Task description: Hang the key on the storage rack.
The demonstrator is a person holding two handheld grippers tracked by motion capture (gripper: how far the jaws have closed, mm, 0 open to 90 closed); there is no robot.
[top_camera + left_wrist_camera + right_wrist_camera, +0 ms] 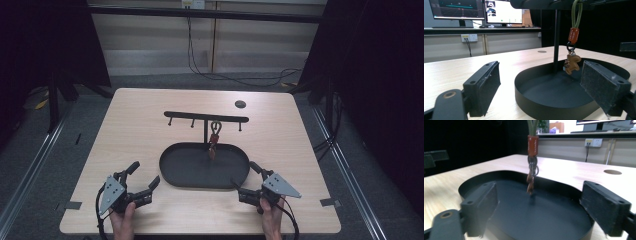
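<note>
A small brown keychain charm hangs by a green loop and an orange-red tag from the crossbar of a black T-shaped rack. It dangles just beside the rack's upright post, low over the floor of the black oval tray that forms the rack's base. The tray sits near the middle of the light wooden surface, toward the person's side.

The left gripper rests on the surface just left of the tray, its 2 jaws spread wide with nothing between them. The right gripper lies at the tray's right front edge, jaws likewise apart and empty. A hand holds the left one; another hand holds the right.

A small round hole shows in the surface beyond the rack.
</note>
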